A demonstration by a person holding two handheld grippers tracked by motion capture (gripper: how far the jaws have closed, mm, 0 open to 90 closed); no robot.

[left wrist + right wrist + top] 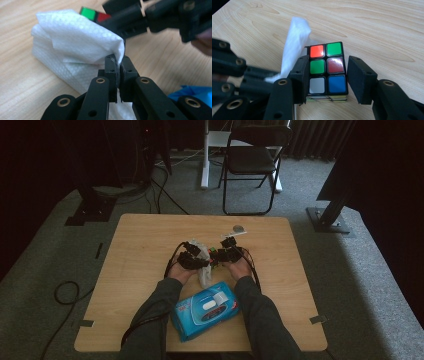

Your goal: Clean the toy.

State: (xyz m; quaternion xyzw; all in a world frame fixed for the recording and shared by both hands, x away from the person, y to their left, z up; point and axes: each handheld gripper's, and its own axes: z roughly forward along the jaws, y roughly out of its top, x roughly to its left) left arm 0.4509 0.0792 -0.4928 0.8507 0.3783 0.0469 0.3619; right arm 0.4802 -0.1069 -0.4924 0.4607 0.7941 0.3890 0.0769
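**Wipe-down of the cube: slip risks at the grip**

While the left tongs [117, 62] are pressed together on a corner of the white wipe [75, 45], the right tongs [328, 75] stand spread around the puzzle cube [327, 67], one jaw against its left side and the other apart from its right side, with a visible gap. The cube rests on the tabletop [374, 30], mid-board in the high view, between the two hands, with the wipe lying just beside it on its left.

Risks, as judged from this state:

1. Cube not secured. With one jaw off, any sideways push from the wipe would likely slide or spin the cube on the smooth wood.
2. Thin pinch on the wipe (only a corner is caught). A drag across the stickered face could pull it free.
3. Crowding. Both tongs work close together; linkages could knock and tip the cube.
4. The blue wipe pack [205, 312] lies near the forearms; a sleeve could nudge it.
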